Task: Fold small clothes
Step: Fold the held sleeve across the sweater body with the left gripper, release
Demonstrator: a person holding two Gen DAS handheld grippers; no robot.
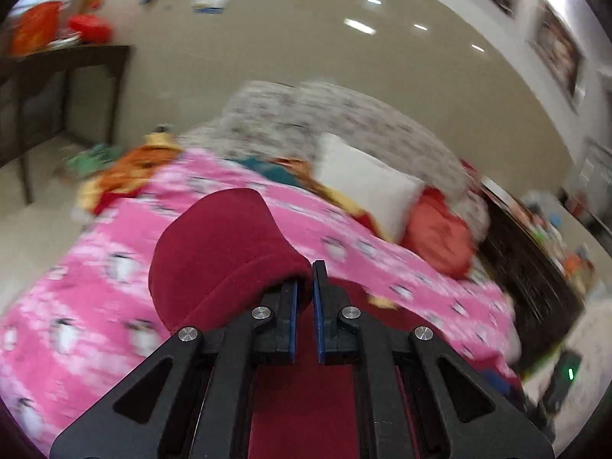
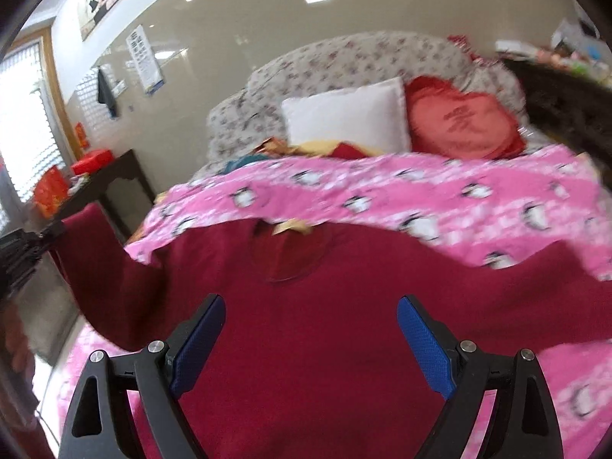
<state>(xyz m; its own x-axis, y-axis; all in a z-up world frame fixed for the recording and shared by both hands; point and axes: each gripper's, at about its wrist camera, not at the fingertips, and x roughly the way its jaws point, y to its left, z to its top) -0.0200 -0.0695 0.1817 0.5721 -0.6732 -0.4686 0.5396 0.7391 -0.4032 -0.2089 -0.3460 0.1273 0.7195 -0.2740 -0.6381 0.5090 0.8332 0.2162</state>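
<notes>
One dark-red sweater (image 2: pixel 306 329), sleeve lifted

A dark red sweater (image 2: pixel 306 325) lies spread front-up, neck away, one sleeve (image 1: pixel 229 244) lifted.

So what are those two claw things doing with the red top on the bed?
A person is holding a gripper in each hand to fold a dark red sweater lying on the pink penguin blanket. The left gripper has pinched one sleeve and lifted it up off the bed. The right gripper hangs wide open above the sweater's body, holding nothing. A white pillow and a red cushion sit at the head of the bed.
</notes>
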